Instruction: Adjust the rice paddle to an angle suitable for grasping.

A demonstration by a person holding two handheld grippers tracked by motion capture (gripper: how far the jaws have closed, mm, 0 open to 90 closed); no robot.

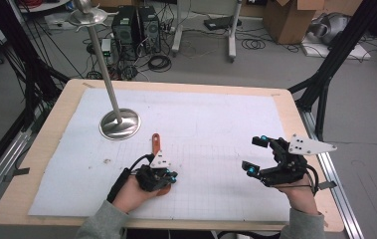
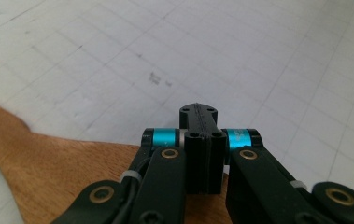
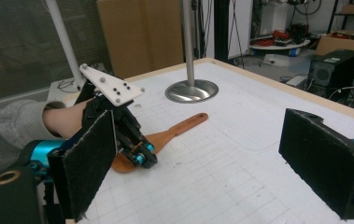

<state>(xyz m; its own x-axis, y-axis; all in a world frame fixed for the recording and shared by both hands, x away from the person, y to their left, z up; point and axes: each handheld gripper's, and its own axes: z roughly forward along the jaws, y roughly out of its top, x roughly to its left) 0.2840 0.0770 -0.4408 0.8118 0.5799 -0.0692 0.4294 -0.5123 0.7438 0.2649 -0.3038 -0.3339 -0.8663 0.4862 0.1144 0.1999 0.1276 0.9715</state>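
- Left gripper (image 1: 162,178), jaws closed empty, hovers over a wooden spatula (image 1: 156,145) near the table's (image 1: 42,149) front edge.
- Right gripper view: right gripper (image 3: 212,158) gapes wide, empty; spatula blade (image 3: 132,156) beneath the left gripper.

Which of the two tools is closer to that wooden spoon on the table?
The left. The left tool sits right over the wooden spoon's broad end, jaws shut together. The right tool stands well off to the spoon's right, jaws wide apart with nothing between them.
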